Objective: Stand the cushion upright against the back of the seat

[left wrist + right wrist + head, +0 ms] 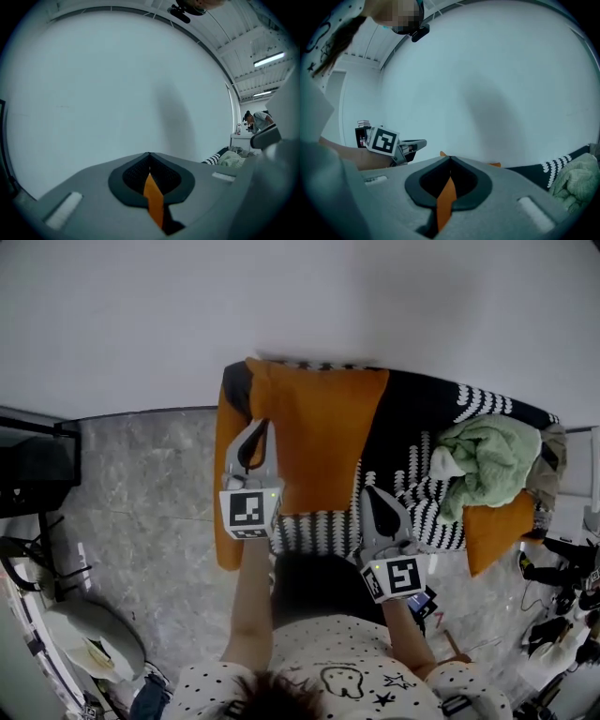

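Note:
The orange cushion point(319, 437) is held up over the left end of the seat point(422, 418), which wears a black cover with white patterns and stands against the pale wall. My left gripper point(254, 430) is shut on the cushion's left edge; a strip of orange fabric point(153, 197) shows between its closed jaws. My right gripper point(371, 493) is shut on the cushion's lower right edge, with orange cloth point(445, 199) pinched in it. From the right gripper view, the left gripper point(417, 144) hangs to the left at about the same height.
A crumpled green blanket point(483, 460) lies on the right half of the seat, with a second orange cushion point(502, 531) below it. Grey stone floor point(141, 512) spreads left, with a black shelf point(37, 470). Cables and gear point(562, 596) clutter the right.

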A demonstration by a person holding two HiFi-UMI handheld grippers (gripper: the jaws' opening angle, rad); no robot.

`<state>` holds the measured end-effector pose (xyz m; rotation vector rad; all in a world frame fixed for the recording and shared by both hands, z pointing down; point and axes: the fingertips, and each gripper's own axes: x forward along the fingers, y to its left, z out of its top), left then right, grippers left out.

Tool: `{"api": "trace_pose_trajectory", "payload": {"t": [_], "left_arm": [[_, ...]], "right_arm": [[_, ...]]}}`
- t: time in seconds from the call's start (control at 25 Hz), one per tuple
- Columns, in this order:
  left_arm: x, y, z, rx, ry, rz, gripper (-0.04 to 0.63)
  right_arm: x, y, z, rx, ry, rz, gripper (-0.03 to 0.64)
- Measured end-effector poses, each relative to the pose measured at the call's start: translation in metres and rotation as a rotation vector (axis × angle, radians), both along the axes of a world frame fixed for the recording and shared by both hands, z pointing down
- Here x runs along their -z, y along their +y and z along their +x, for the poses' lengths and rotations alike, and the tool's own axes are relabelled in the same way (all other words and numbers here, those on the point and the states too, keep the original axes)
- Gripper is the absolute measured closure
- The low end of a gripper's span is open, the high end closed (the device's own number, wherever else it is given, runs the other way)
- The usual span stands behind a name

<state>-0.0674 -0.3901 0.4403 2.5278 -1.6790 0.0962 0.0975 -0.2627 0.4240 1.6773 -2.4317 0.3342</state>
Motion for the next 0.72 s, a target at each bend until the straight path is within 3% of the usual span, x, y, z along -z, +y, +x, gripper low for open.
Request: {"api": "trace_pose_trajectory", "payload": {"t": [0.4,0.72], "left_arm": [[0.074,0.048,-0.002,-0.006,0.028,0.063,0.595],[0.126,0.086,0.024,-0.057,0.063,0.099,0.597]], "right_arm": [[0.029,0.005,-0.015,0.040,0.000,0.041,0.618],[0.050,0.009,-0.017,0.067,-0.031,0.064,0.620]]}}
